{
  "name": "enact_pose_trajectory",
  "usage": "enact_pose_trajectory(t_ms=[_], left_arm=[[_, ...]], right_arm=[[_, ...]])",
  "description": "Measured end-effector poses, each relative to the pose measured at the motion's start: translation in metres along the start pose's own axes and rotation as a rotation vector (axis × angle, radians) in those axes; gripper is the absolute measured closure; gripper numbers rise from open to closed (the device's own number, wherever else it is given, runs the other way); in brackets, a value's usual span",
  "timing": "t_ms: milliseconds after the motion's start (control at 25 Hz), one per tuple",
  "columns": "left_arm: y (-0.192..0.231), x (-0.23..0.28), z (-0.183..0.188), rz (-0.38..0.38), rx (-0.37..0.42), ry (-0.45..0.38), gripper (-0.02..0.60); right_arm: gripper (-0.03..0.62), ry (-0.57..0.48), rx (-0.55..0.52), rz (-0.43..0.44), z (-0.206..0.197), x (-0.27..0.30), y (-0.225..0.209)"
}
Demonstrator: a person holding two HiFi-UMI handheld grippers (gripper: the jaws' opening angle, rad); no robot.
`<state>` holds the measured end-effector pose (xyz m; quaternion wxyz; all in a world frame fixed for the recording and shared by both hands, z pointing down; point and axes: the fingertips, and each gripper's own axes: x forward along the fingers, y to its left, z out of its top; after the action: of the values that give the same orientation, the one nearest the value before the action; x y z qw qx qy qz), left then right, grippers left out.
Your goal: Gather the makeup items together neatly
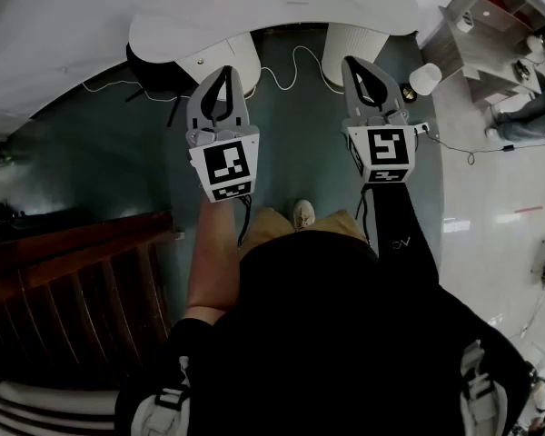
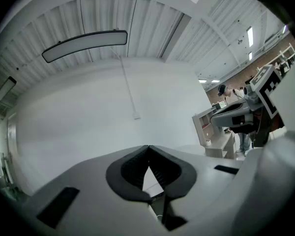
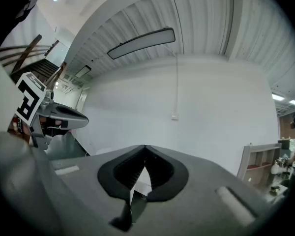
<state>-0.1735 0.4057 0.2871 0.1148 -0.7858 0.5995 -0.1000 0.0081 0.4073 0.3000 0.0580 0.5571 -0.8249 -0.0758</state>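
Closed, empty: left tongs (image 1: 223, 73), right tongs (image 1: 358, 64); table (image 1: 168, 27) edge near, floor (image 1: 291, 148) open.

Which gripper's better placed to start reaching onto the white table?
Near tie, lean right: left gripper and right gripper are both shut, empty, short of the white table; right's tip looks marginally nearer.

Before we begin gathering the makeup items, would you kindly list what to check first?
1. Left gripper empty, jaws together: ok.
2. Right gripper empty, jaws together: ok.
3. Grippers clear of each other: ok.
4. White table ahead in the head view: ok.
5. Grippers over the table: not ok, both short of its edge.
6. Makeup items located: cannot tell, only small faint shapes on it.
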Motion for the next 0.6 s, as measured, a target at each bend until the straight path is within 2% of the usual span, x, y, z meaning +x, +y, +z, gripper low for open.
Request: enact_pose_trajectory(t_ms=[600], left_arm=[[0.0018,-0.0032,0.0062,-0.001,-0.018,-0.014,0.574]], right_arm=[[0.589,-0.027,0.010,0.040,0.0024,-0.0054,0.0082]])
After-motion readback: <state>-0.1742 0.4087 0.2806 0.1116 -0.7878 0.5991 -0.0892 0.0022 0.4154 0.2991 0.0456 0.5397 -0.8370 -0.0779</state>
